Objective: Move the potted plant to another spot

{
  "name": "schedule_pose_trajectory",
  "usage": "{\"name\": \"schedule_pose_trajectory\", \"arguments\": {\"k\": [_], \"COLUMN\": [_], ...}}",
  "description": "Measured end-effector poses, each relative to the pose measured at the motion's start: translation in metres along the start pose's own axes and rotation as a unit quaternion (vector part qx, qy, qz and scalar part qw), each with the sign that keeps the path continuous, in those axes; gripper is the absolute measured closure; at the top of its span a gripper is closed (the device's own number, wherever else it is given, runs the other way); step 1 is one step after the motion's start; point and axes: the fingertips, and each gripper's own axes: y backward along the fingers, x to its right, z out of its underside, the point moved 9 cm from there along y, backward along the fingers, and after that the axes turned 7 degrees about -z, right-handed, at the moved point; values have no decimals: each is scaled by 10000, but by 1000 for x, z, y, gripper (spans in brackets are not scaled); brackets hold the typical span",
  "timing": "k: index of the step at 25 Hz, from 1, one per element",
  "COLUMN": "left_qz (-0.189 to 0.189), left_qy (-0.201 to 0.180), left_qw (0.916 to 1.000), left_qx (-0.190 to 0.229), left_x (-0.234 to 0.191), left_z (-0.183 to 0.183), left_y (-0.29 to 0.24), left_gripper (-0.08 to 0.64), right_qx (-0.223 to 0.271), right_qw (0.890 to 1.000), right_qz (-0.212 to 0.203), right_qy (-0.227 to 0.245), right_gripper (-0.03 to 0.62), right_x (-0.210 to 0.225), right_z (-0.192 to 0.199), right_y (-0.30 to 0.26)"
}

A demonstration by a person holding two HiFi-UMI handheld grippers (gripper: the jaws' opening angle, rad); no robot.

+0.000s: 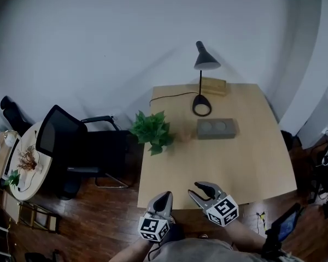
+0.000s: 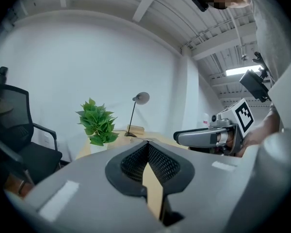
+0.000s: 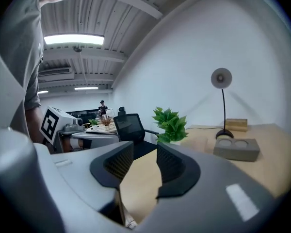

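The potted plant (image 1: 153, 131), green and leafy in a small white pot, stands at the left edge of the light wooden table (image 1: 251, 162). It also shows in the left gripper view (image 2: 98, 123) and the right gripper view (image 3: 171, 125). Both grippers hover at the table's near edge, well short of the plant. My left gripper (image 1: 165, 196) (image 2: 148, 143) is shut, its tips meeting with nothing held. My right gripper (image 1: 194, 191) (image 3: 144, 149) stands open by a narrow gap, with nothing between its pads.
A black desk lamp (image 1: 202, 86) and a wooden box (image 1: 214, 86) stand at the table's far edge. A grey block with two round hollows (image 1: 217, 128) lies right of the plant. A black office chair (image 1: 71, 146) and a round side table (image 1: 27, 162) stand to the left.
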Motion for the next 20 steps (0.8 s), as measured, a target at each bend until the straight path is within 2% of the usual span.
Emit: {"name": "schedule_pose_trajectory", "arguments": {"k": [3, 9, 12, 20], "left_qz": [-18, -193, -142, 347], "left_qy": [-6, 288, 336, 380], "left_qw": [9999, 9993, 9992, 9987], "left_qx": [-102, -138, -166, -48], "left_x": [32, 66, 76, 95], "left_z": [6, 15, 16, 4], "left_y": [21, 48, 60, 69], "left_gripper": [566, 566, 566, 566], "right_qx": [-4, 12, -3, 11], "right_qw": [9999, 9993, 9983, 9949], "right_qz": [29, 352, 566, 974], "right_qy": [-97, -101, -152, -252], "right_gripper": [476, 586, 586, 586], "right_x": [-18, -43, -56, -80], "right_z": [12, 34, 39, 37], "right_y": [38, 97, 116, 133]}}
